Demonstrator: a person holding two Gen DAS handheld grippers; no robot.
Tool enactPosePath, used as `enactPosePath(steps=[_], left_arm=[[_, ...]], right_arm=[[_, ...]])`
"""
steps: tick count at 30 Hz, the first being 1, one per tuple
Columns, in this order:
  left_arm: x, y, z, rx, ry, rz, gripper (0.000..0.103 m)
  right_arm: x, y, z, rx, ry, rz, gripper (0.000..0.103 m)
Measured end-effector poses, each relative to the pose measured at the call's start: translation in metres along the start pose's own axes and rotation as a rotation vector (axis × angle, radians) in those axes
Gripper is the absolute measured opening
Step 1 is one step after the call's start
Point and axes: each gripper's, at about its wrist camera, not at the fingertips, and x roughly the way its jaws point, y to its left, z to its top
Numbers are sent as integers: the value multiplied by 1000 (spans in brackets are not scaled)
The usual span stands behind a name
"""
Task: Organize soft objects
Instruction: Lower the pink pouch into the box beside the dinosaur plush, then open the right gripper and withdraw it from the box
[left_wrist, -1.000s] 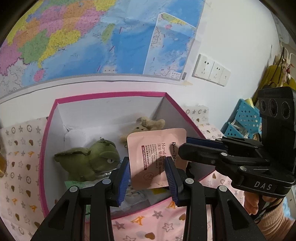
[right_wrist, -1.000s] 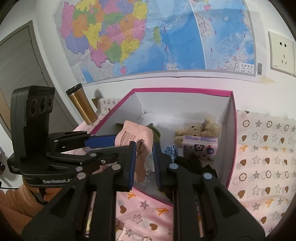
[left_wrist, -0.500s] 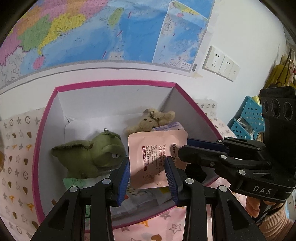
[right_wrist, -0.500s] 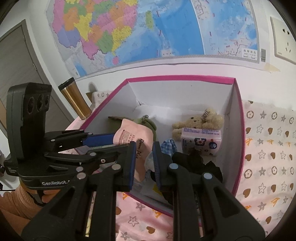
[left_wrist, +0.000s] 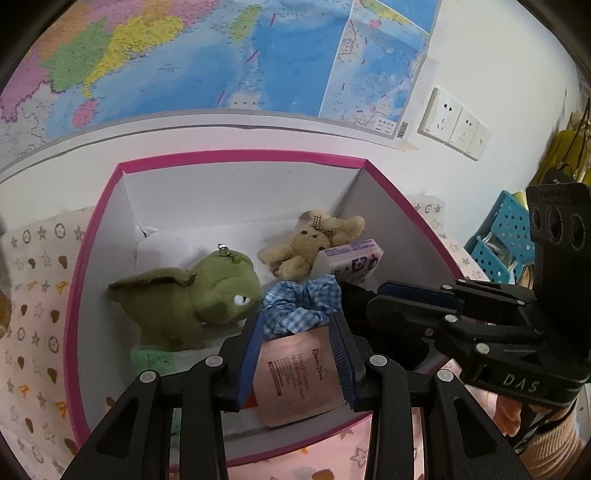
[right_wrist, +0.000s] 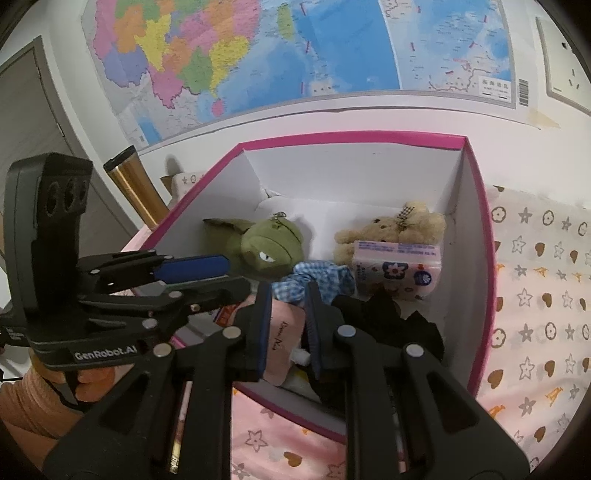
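Two grippers work at the near edge of the pink-rimmed box. Left gripper: fingers set apart, with the pink hand-cream sachet lying between them over the box's near wall; whether the pads touch it cannot be told. Right gripper: fingers close together, the sachet's edge (lettering visible) between them, though an actual pinch cannot be confirmed.

Just beyond the left fingertips sits a blue gingham scrunchie, and a black cloth lies just ahead and to the right of the right gripper. Farther in, ahead and left of the left gripper, a green plush toy rests on the box floor. Ahead and right, a pink tissue pack leans against a tan teddy bear in the far corner. Beyond the box, a wall map hangs above. Left of the right gripper, outside the box, stands a gold tumbler.
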Motion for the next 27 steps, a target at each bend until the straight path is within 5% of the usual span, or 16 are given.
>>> enactPosePath(steps=[8, 11, 18, 27], left_arm=[[-29, -3, -13, 17, -78, 45, 43], [-48, -8, -21, 29, -120, 73, 50], [-78, -27, -44, 81, -173, 119, 64], [-88, -32, -87, 51, -138, 113, 85]], right_arm=[[-18, -3, -12, 17, -29, 5, 23], [-33, 5, -18, -4, -55, 9, 37], [-67, 23, -38, -50, -100, 35, 50], [-71, 46, -87, -64, -36, 81, 69]])
